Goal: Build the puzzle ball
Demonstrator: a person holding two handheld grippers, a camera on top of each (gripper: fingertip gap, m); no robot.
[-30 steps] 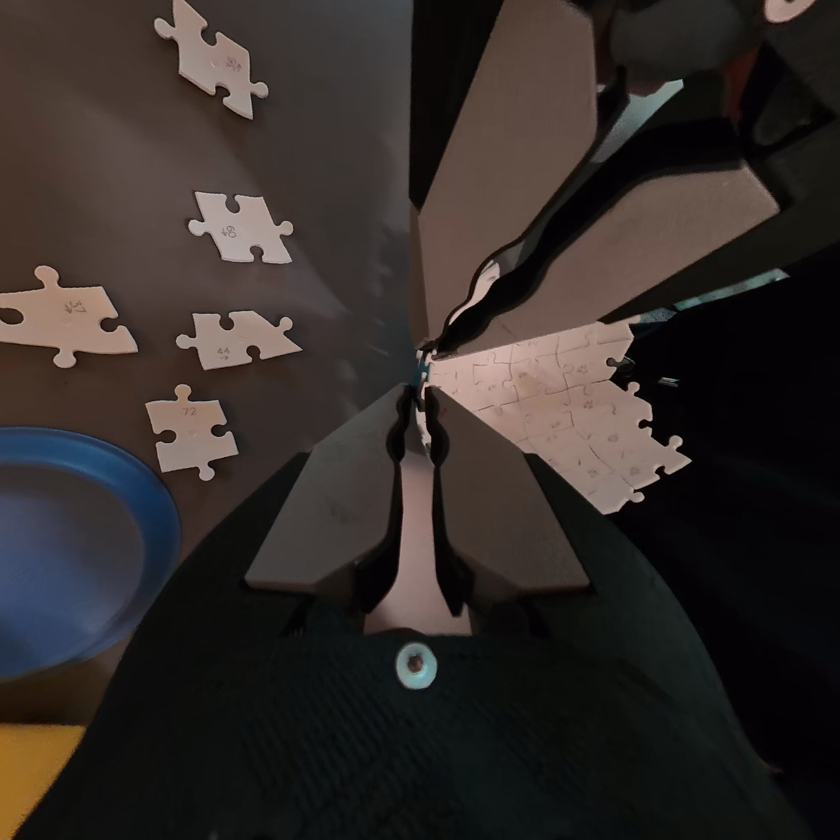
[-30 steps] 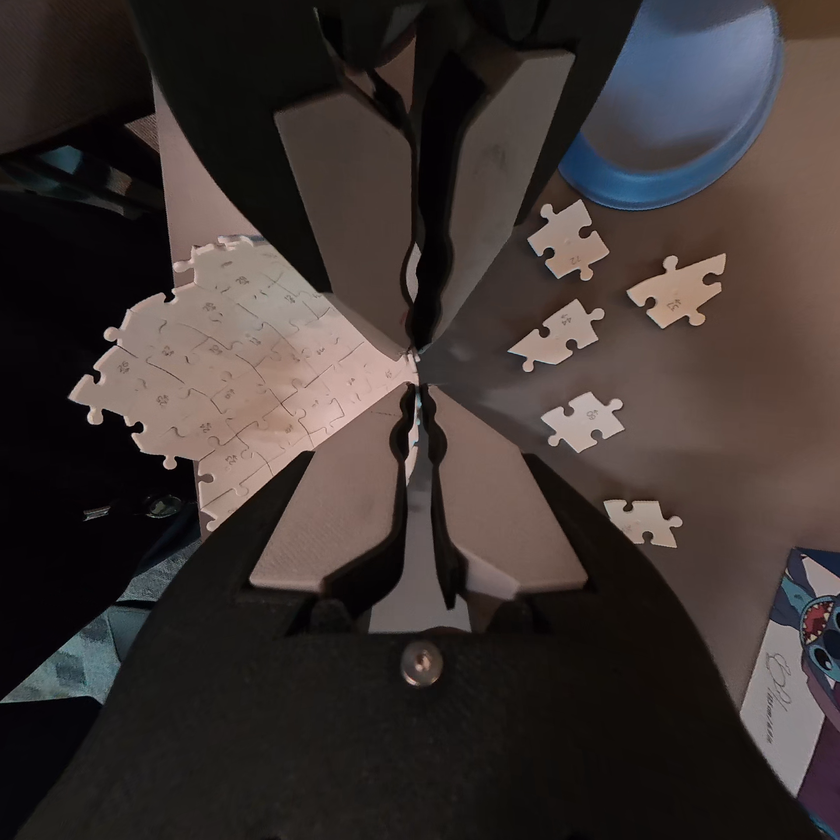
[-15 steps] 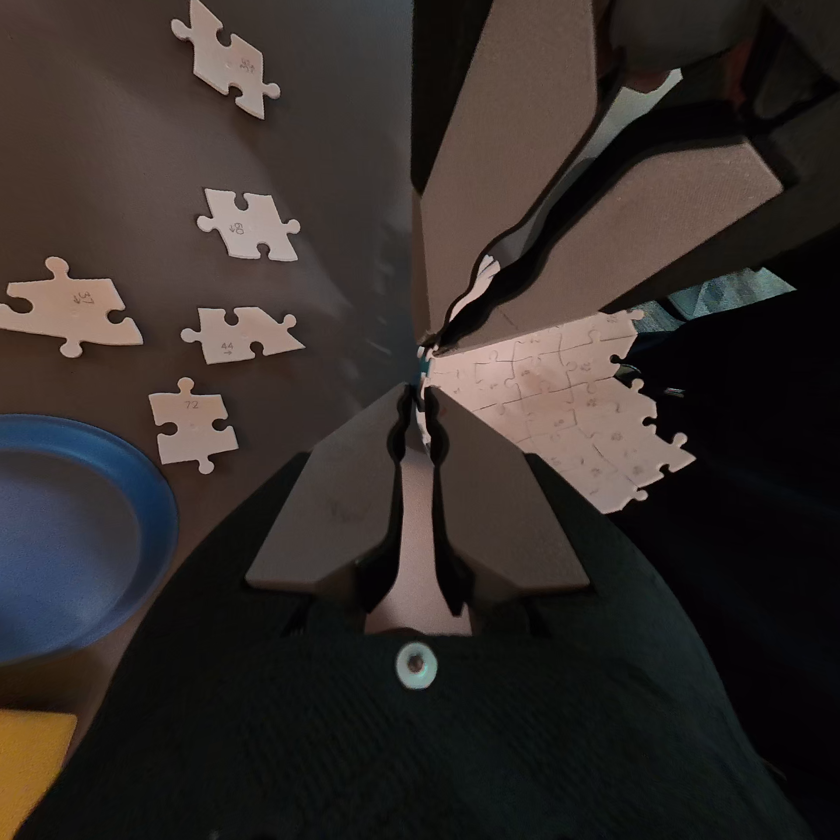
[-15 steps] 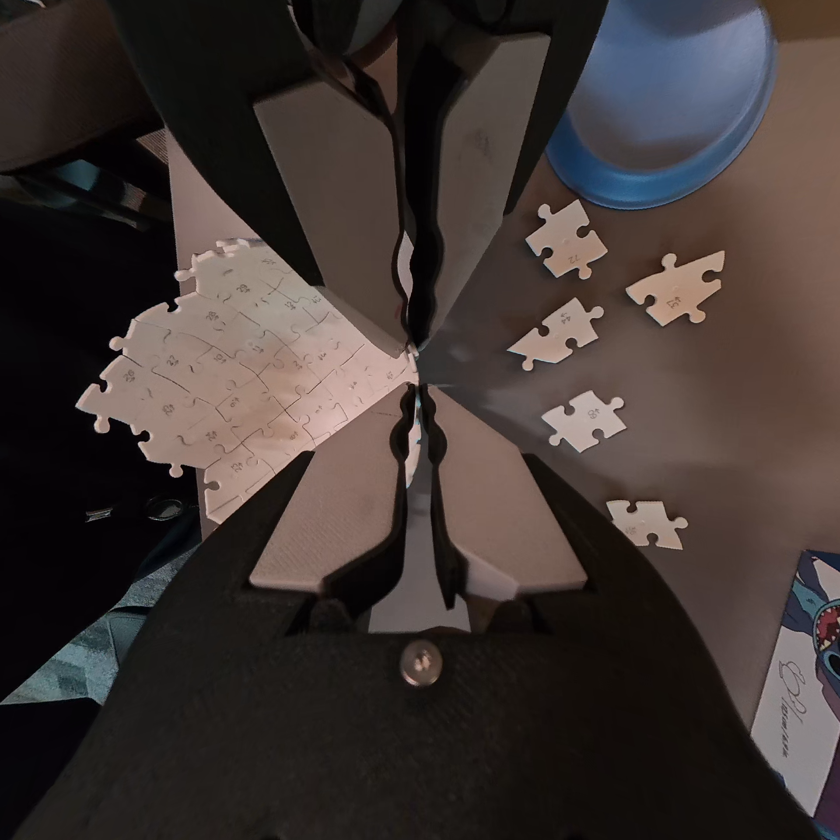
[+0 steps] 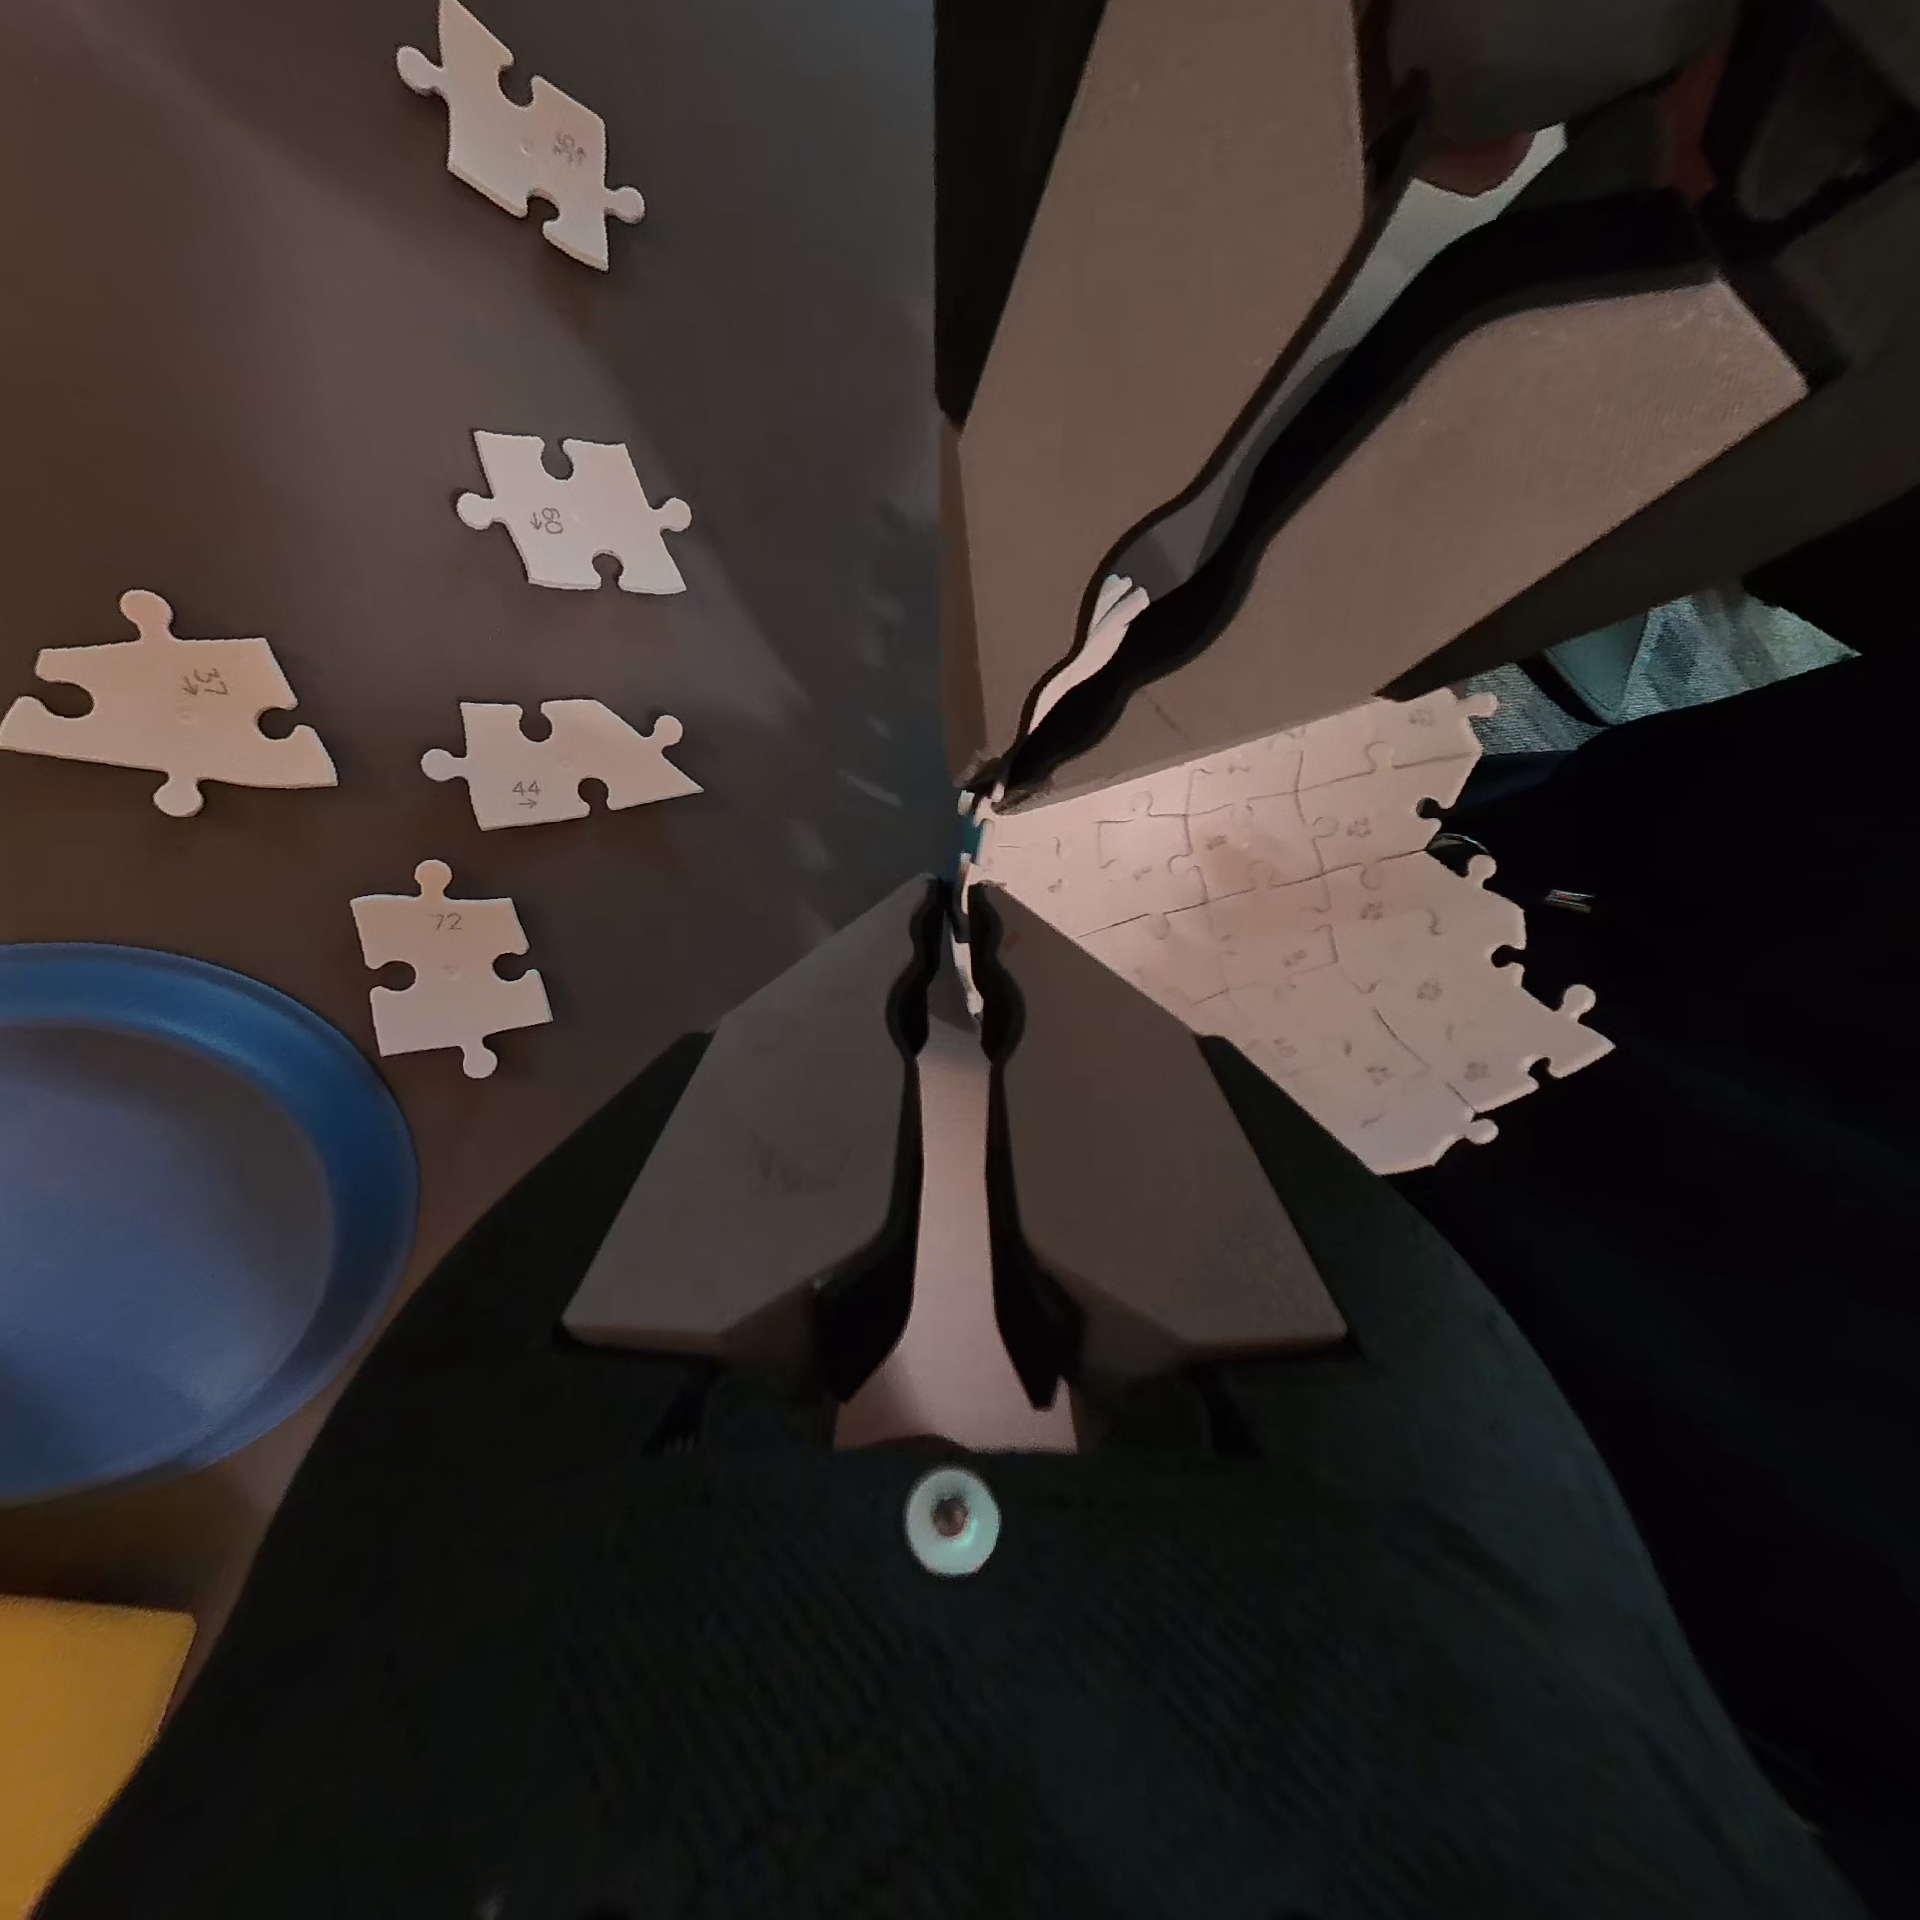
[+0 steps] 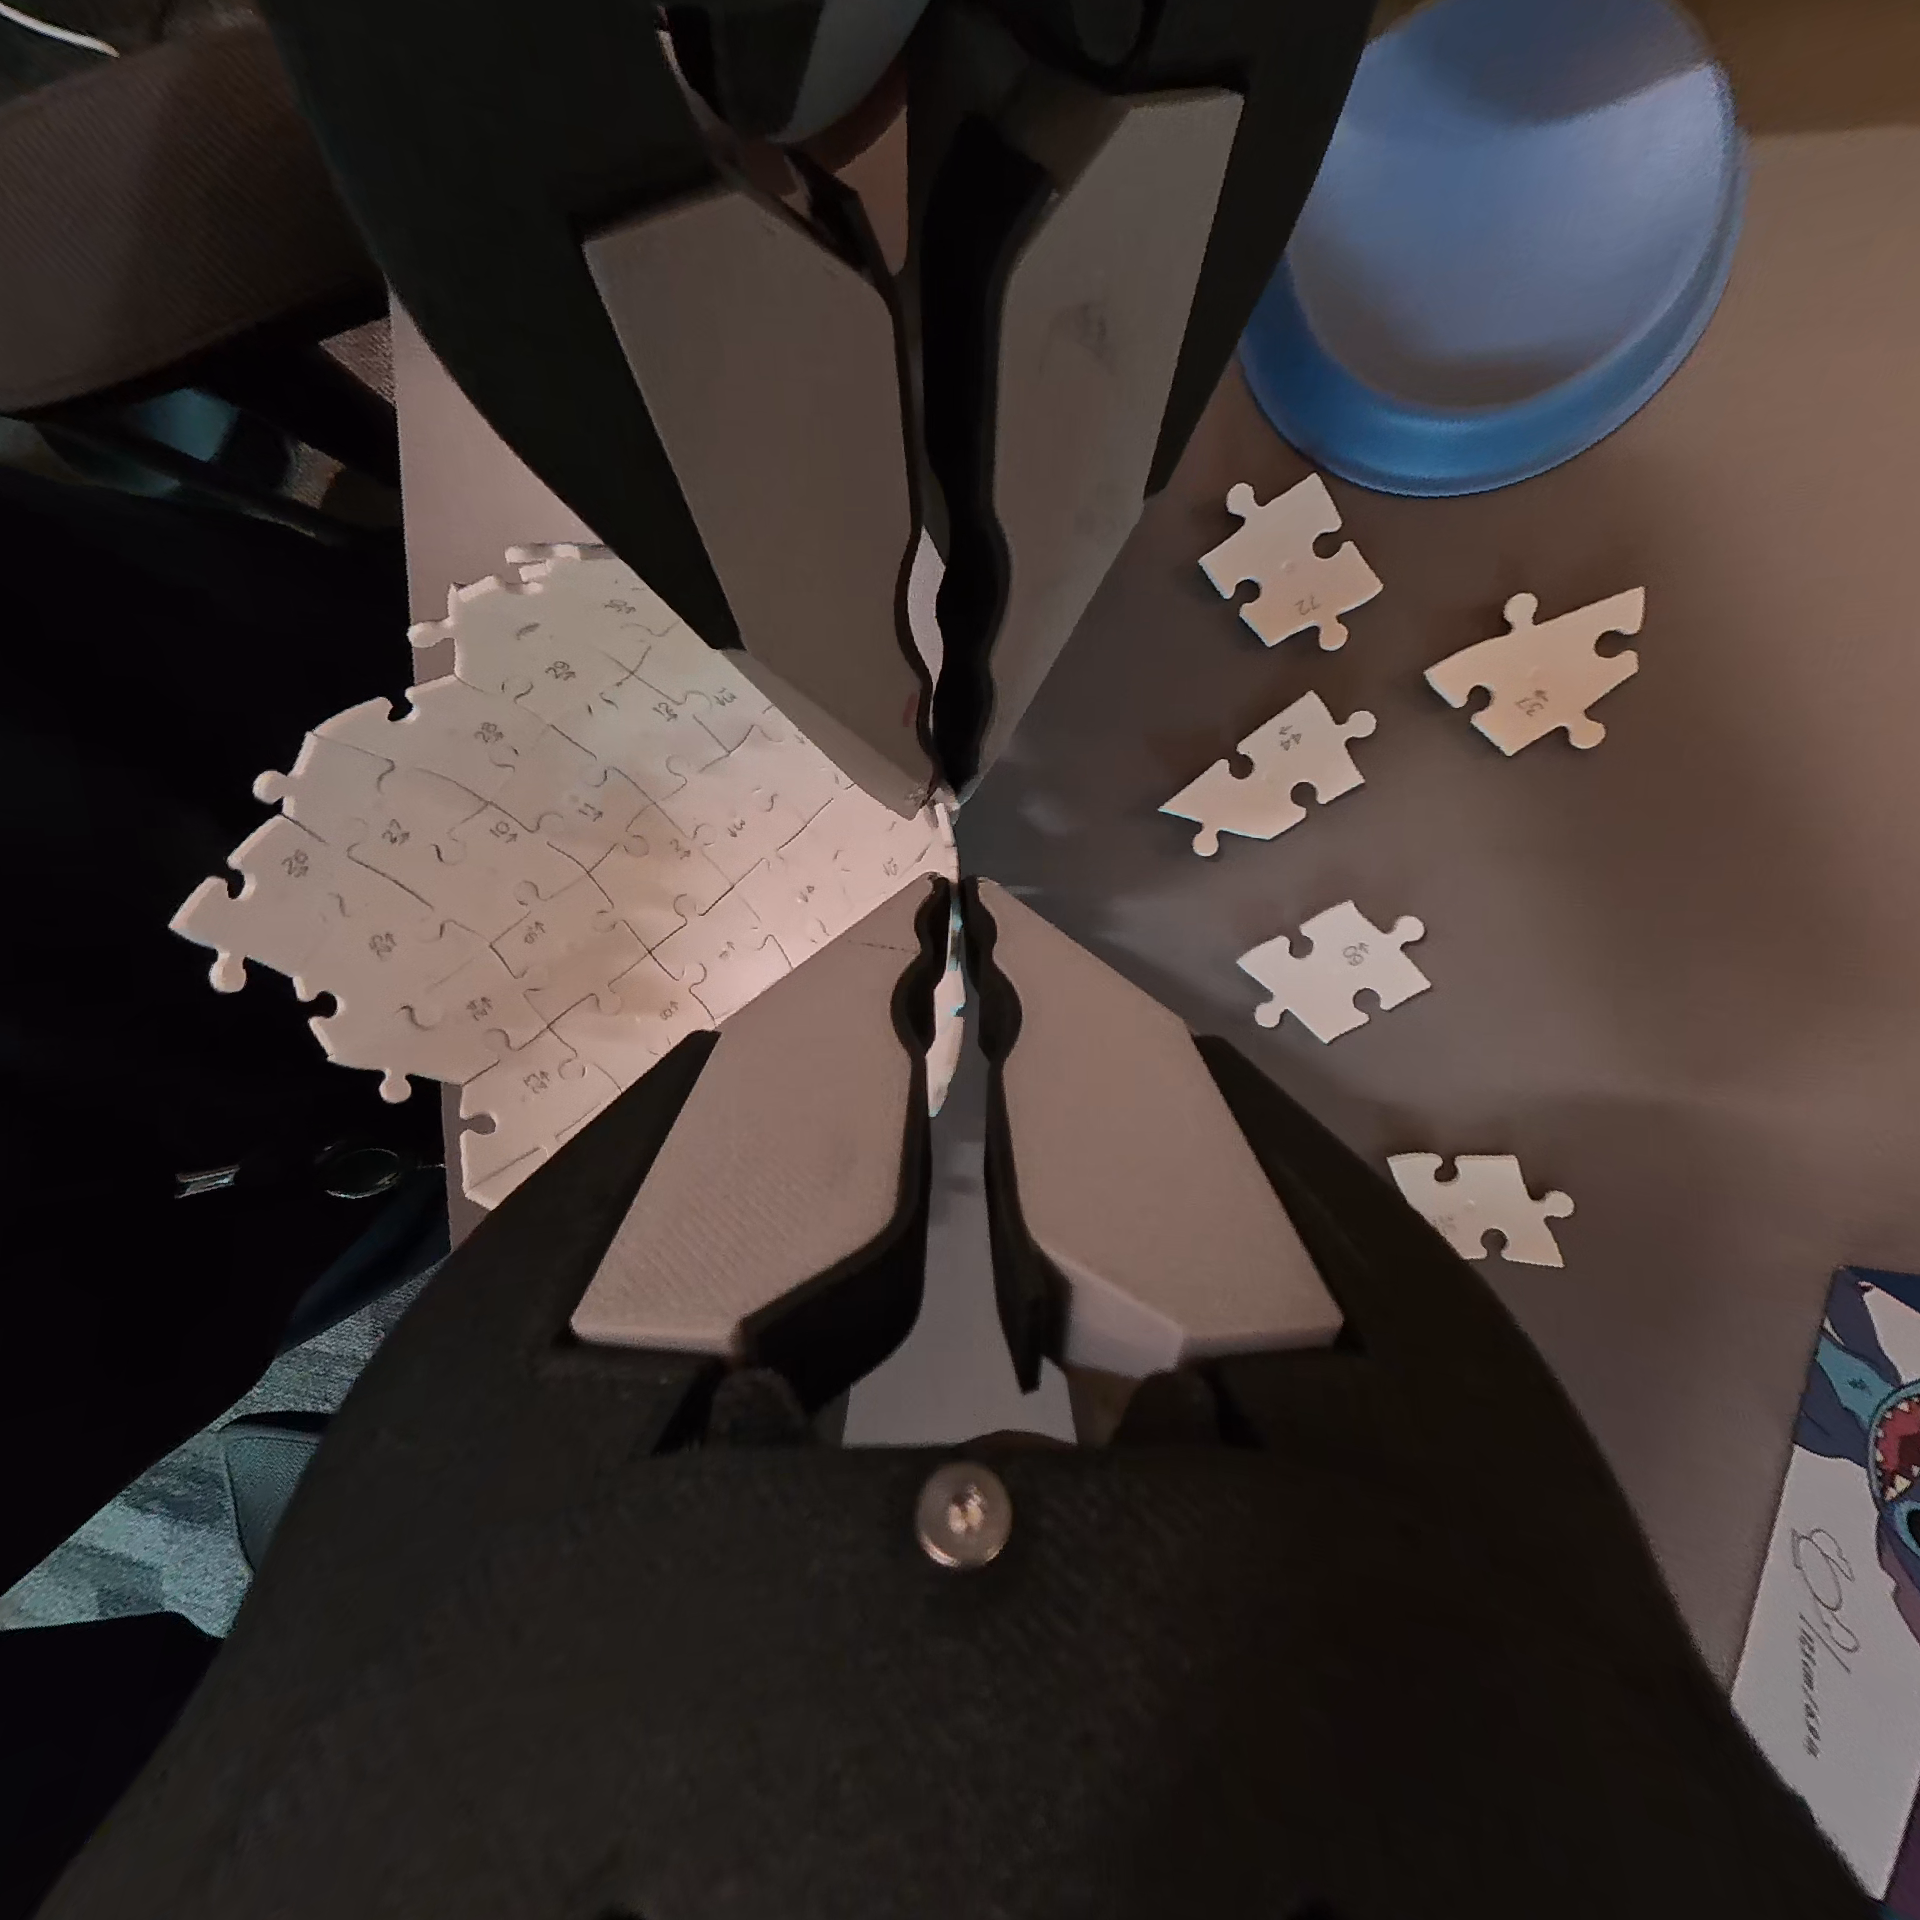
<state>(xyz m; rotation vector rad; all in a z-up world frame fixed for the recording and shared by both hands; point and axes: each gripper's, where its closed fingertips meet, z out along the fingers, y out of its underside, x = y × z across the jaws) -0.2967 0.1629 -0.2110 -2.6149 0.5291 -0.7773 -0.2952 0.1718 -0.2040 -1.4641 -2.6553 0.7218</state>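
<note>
The assembled white puzzle section (image 5: 1299, 935) is a curved sheet of joined pieces held off the table; it also shows in the right wrist view (image 6: 520, 883). My left gripper (image 5: 961, 904) is shut on its near corner, with a white edge between the fingers. My right gripper (image 6: 951, 894) is shut on the same corner from the opposite side. The two grippers meet tip to tip. I cannot tell whether either holds a separate piece. Several loose white pieces (image 5: 577, 520) lie face down on the brown table (image 5: 260, 364), and show on the right in the right wrist view (image 6: 1340, 966).
A blue plate (image 5: 343, 1143) sits beside the loose pieces, also in the right wrist view (image 6: 1455, 436). A yellow object (image 5: 73, 1714) is at the left view's lower corner. A picture card (image 6: 1849, 1558) lies near the table edge. Dark floor lies beyond the section. Only a small space, under 4 cm, lies between the two pairs of fingers.
Both grippers stay shut and tip to tip. The views drift slightly over the table, and the puzzle section shifts a little with them.
</note>
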